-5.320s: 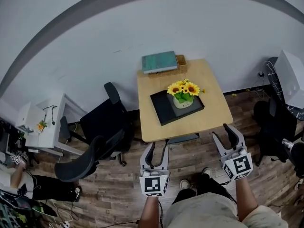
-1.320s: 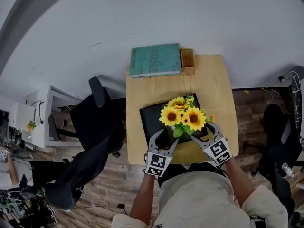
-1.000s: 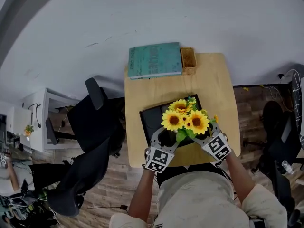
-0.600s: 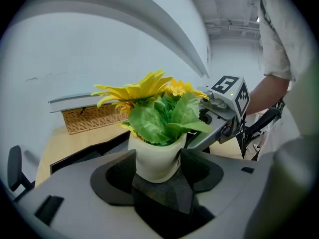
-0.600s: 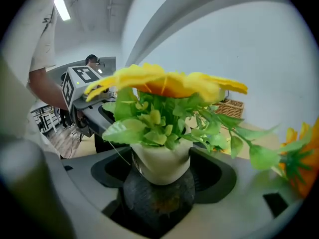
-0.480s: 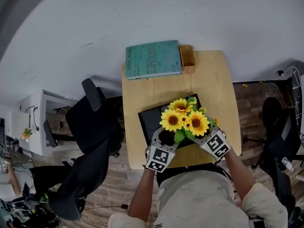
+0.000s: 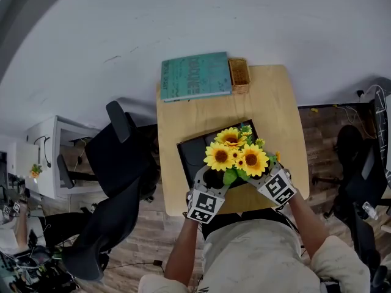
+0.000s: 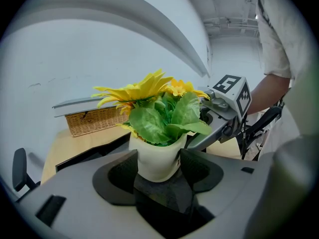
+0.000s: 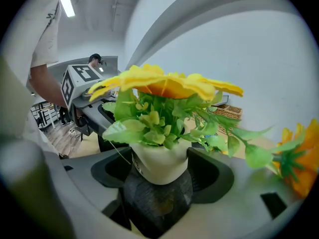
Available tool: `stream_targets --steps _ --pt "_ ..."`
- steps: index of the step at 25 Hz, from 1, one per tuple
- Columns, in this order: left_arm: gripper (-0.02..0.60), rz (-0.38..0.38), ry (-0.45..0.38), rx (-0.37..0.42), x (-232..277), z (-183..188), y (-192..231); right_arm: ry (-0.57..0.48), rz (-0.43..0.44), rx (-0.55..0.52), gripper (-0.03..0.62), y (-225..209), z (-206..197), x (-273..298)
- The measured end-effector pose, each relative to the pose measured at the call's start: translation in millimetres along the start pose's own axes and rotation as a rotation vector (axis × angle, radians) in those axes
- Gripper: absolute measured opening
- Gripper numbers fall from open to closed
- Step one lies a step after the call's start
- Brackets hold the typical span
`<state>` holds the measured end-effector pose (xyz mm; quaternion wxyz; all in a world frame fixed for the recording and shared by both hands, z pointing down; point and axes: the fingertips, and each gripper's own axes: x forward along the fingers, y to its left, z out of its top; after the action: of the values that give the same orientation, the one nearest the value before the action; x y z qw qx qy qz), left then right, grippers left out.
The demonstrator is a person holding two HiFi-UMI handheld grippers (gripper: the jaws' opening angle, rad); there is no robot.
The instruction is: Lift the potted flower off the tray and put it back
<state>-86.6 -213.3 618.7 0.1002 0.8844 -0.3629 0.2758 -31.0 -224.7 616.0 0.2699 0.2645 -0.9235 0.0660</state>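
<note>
left tool [image 8: 158, 163]: your jaws clamp the potted flower [image 8: 159, 118] by its pot
right tool [image 9: 160, 168]: yours grips the same pot
tray [image 7: 190, 151]: under the flower, on the tabletop [image 7: 183, 112]

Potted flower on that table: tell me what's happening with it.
A person has the left gripper and the right gripper clamped on the white pot of the potted flower, from opposite sides. It is over the near edge of the black tray on the wooden table; whether it has lifted off isn't clear.
</note>
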Motion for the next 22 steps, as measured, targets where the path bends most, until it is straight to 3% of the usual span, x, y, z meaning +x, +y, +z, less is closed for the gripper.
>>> stream_targets --steps 22 --pt "0.273 0.137 -0.151 0.018 -83 52 -83 -0.152 0.047 -0.117 0.357 56 34 -102"
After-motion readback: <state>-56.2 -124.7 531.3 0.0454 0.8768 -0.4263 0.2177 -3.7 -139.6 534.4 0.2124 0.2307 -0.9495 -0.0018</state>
